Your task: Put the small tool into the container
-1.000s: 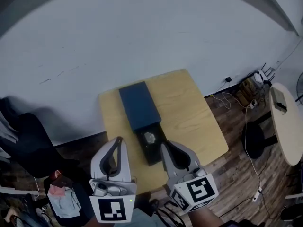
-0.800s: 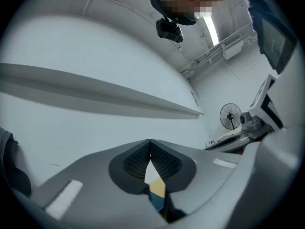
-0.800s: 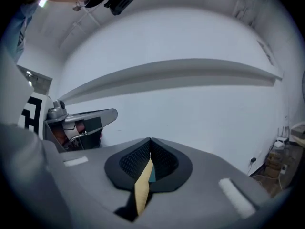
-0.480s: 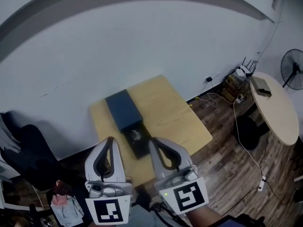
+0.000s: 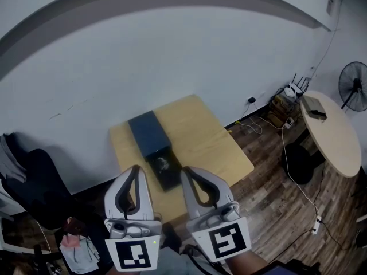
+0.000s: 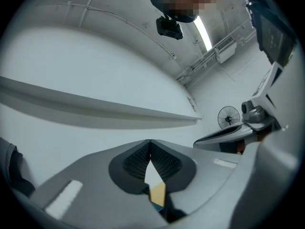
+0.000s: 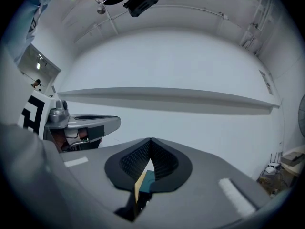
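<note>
On the yellow wooden table [image 5: 206, 139] lies a long dark blue box [image 5: 147, 132]. A black tray [image 5: 170, 176] juts from its near end, and a small shiny tool [image 5: 162, 164] rests in that tray. My left gripper [image 5: 136, 169] and right gripper [image 5: 188, 171] hang side by side, above and short of the table's near edge, apart from the box. In the left gripper view the left gripper [image 6: 150, 142] is shut on nothing. The right gripper [image 7: 151, 140] is likewise shut and empty, with a sliver of table and blue box showing below its pads.
A round white table [image 5: 330, 133] and a fan [image 5: 352, 85] stand at the right. Cables and a router [image 5: 289, 93] lie on the wooden floor by the white wall. A dark chair [image 5: 31, 185] stands at the left, with red and white clutter [image 5: 74, 239] beneath it.
The grippers and my viewpoint have pulled back and up from the table, which now looks smaller and farther off. The tool stays in the tray.
</note>
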Motion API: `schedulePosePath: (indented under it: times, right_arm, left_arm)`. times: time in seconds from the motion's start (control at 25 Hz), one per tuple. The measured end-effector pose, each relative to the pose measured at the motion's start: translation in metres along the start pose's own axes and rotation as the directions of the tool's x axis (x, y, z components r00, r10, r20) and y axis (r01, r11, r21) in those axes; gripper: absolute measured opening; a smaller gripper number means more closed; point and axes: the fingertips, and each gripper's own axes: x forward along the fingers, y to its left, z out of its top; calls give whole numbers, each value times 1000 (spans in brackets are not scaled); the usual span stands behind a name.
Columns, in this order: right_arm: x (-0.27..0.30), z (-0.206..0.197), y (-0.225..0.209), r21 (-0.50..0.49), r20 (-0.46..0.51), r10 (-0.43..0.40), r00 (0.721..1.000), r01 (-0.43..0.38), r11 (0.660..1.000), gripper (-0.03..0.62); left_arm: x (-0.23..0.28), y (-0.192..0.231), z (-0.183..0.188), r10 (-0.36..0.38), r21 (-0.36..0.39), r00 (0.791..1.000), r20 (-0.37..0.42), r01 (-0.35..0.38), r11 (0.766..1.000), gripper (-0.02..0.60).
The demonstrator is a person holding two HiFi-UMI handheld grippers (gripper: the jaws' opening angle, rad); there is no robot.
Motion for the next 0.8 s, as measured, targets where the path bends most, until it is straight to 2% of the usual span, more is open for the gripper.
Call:
schedulePosePath:
  times: [0.8]
  right_arm:
    - [3,7,2,16,26,-6,1000,5,1000,0]
  left_arm:
    - [5,2,0,-18,13,1000,8,18,1000,12]
